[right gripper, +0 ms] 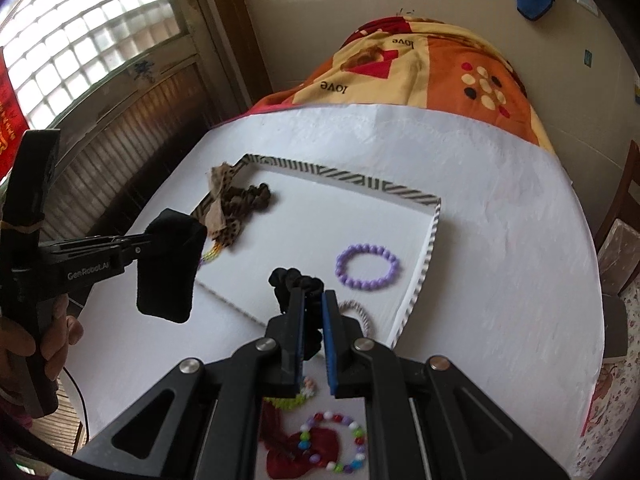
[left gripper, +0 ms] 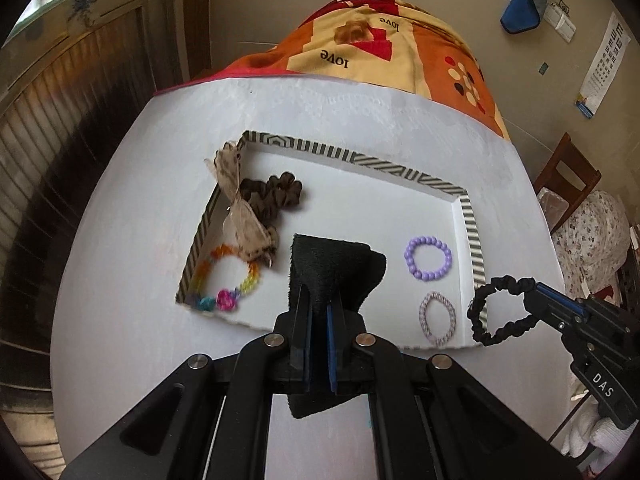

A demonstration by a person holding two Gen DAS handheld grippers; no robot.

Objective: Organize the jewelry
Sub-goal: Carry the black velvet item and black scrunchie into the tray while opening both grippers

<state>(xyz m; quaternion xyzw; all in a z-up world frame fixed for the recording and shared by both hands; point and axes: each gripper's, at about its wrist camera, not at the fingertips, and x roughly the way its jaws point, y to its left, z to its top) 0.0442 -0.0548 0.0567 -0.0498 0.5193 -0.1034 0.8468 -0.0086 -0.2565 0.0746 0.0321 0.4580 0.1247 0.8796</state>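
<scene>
From the left wrist camera, the left gripper (left gripper: 318,304) is closed on a black bow (left gripper: 334,268), which fans out just past its fingertips and hangs over the near middle of the tray (left gripper: 468,220). Ahead and to its left lie a brown scrunchie (left gripper: 272,194) and a rainbow bracelet (left gripper: 226,278); to its right, a purple bead bracelet (left gripper: 428,258) and a pale hair tie (left gripper: 438,318). The open tray floor straight ahead looks the best spot, so I would lower the bow until it rests flat before opening. From the right wrist camera, the right gripper (right gripper: 312,304) pinches a black hair tie (right gripper: 298,280) over the tray's near edge, the purple bracelet just ahead to its right. Set it down left of that bracelet so nothing overlaps. More pieces, among them a multicoloured bead bracelet (right gripper: 340,448), wait behind the fingertips.
</scene>
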